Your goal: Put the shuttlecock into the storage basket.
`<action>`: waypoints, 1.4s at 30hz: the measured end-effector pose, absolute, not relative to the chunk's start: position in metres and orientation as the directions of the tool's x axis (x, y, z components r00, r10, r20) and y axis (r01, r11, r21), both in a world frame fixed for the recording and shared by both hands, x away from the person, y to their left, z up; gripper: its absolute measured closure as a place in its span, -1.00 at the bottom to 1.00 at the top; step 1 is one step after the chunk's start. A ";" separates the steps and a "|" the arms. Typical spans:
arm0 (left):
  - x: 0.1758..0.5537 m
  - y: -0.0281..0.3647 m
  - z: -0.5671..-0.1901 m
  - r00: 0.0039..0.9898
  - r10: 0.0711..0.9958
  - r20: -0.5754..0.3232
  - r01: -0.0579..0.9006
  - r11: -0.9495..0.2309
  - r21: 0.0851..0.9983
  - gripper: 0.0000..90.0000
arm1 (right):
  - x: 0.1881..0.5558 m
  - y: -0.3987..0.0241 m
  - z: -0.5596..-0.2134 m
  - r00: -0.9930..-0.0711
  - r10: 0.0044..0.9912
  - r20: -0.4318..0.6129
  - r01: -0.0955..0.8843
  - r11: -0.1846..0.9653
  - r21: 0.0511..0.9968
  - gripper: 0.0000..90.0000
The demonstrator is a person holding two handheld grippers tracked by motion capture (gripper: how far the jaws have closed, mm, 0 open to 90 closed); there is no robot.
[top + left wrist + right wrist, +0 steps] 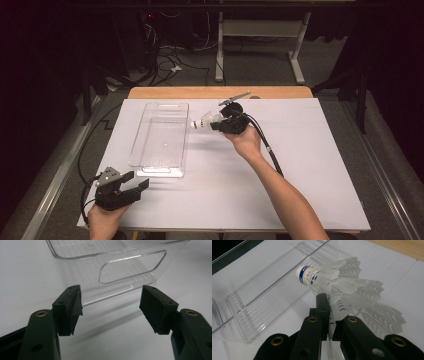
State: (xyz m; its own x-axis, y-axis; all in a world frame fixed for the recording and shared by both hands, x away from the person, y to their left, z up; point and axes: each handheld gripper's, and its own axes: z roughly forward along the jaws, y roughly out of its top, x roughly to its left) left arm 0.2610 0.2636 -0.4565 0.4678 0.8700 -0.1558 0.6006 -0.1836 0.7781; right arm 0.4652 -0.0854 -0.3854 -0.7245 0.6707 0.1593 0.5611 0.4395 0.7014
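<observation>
right tongs [216, 123] were clamped on the feather skirt of a white shuttlecock [202, 121], held above the white tabletop [310, 165] just beside the right long wall of a clear plastic tray [150, 107]. in the right gripper view, the right tongs [331, 315] had their black jaws nearly together with several feathers pinched between them, and the shuttlecock [329, 281] lay roughly level, its rounded white cork tip (ringed by a blue band with lettering too small to read) pointing toward the tray [242, 312]. the feathers fanned outward to the right of the jaws, and the shuttlecock's shadow fell on the tabletop [402, 277] beneath it. the person's right hand [245, 140] gripped the tool body, with a black cable [267, 147] trailing back along the forearm.

left tongs [136, 181] stood wide apart with nothing between them, near the front left corner of the tabletop, close to the near short end of the tray but not touching it. in the left gripper view, the left tongs [110, 307] framed the tray's end wall [125, 272], whose oblong handle cut-out was plainly seen between the two pads [72, 308]; a bare strip of tabletop [25, 277] separated pads and tray. the left hand [105, 222] held the tool from below at the tabletop's front edge.

the tray lay lengthwise away from the person, left of centre, with a ribbed floor. a strip of bare wood [175, 92] showed at the far edge of the tabletop.
</observation>
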 end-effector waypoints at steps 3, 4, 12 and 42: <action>0.261 0.264 -0.456 0.468 0.870 -0.155 0.601 -0.185 0.778 -0.23 | 0.466 -0.082 -0.382 -0.727 0.668 0.157 0.555 0.439 0.706 0.98; 0.261 0.264 -0.457 0.469 0.870 -0.155 0.601 -0.185 0.778 -0.22 | 0.466 -0.080 -0.381 -0.731 0.665 0.154 0.552 0.443 0.706 0.98; 0.261 0.264 -0.456 0.470 0.869 -0.154 0.600 -0.186 0.778 -0.22 | 0.470 -0.075 -0.378 -0.733 0.664 0.151 0.548 0.443 0.709 0.98; 0.260 0.264 -0.457 0.475 0.867 -0.154 0.600 -0.190 0.778 -0.22 | 0.474 -0.034 -0.370 -0.769 0.622 0.147 0.520 0.476 0.709 0.98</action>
